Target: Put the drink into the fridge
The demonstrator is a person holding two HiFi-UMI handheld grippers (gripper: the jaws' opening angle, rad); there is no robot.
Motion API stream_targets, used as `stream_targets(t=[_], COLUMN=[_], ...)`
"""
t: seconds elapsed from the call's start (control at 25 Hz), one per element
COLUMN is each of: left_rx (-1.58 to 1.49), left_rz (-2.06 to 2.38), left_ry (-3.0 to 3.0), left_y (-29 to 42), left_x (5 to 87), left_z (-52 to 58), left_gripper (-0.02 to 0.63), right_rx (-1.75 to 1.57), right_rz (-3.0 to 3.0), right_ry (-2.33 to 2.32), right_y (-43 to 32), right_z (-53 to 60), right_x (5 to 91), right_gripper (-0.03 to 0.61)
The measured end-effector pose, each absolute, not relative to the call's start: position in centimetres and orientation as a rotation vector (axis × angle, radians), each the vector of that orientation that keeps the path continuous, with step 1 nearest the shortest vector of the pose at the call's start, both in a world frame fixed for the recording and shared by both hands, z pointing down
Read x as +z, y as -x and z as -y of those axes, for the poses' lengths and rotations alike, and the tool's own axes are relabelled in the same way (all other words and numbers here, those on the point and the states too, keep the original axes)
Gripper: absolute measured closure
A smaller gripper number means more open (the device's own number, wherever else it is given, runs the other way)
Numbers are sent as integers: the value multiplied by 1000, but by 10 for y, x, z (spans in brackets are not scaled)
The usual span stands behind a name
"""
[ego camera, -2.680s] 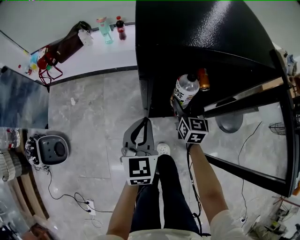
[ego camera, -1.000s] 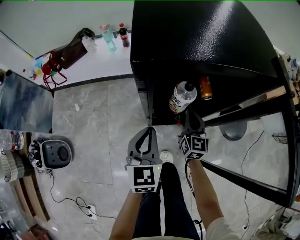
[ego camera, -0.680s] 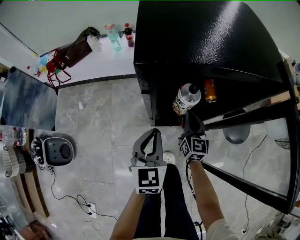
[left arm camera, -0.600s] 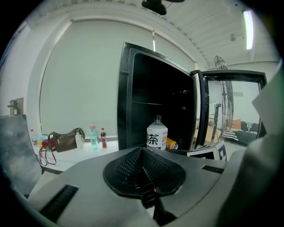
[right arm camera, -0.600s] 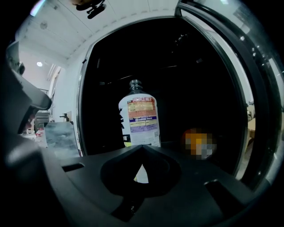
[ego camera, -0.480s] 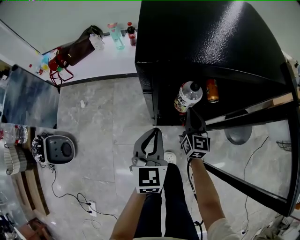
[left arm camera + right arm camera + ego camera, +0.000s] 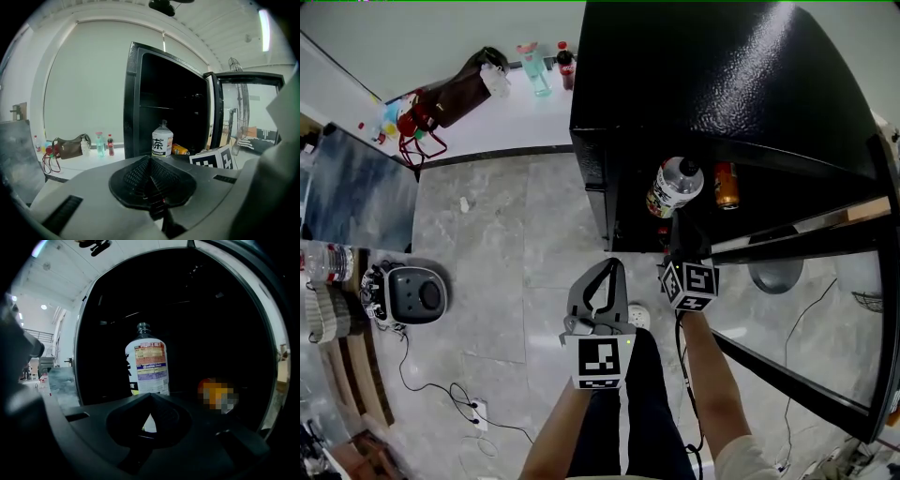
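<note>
Now the clear plastic drink bottle with a white label (image 7: 675, 186) stands upright just inside the open black fridge (image 7: 722, 84), with an orange can (image 7: 727, 185) just beside it on the same level. The right gripper (image 7: 682, 227) points into the fridge opening close in front of the bottle, its jaws pressed together and empty. The left gripper (image 7: 606, 264) hangs over the grey stone floor (image 7: 487, 244) outside the fridge, its jaws likewise clenched on nothing.
</note>
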State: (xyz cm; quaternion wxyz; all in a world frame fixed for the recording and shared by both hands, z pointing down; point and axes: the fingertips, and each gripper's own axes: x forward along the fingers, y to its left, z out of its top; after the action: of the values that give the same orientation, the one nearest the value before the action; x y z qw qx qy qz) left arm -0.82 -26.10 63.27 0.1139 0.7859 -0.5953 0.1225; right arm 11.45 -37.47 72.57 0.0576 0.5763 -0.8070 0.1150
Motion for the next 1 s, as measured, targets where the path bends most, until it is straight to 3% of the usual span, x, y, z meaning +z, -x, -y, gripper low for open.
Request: stream_targets(t=[0.56,1.0], left_rx=[350,284], left_rz=[1778,1818], left_ry=[-2279,-2263], left_y=[23,35], left_x=[629,582], left_z=[259,255], left_gripper=[609,609], right_rx=[349,315], right_rz=[2425,2455], right_ry=[-1752,-1738], right_y=[-110,-116], right_z=[376,328], right_x=[721,649], right_gripper=[583,583])
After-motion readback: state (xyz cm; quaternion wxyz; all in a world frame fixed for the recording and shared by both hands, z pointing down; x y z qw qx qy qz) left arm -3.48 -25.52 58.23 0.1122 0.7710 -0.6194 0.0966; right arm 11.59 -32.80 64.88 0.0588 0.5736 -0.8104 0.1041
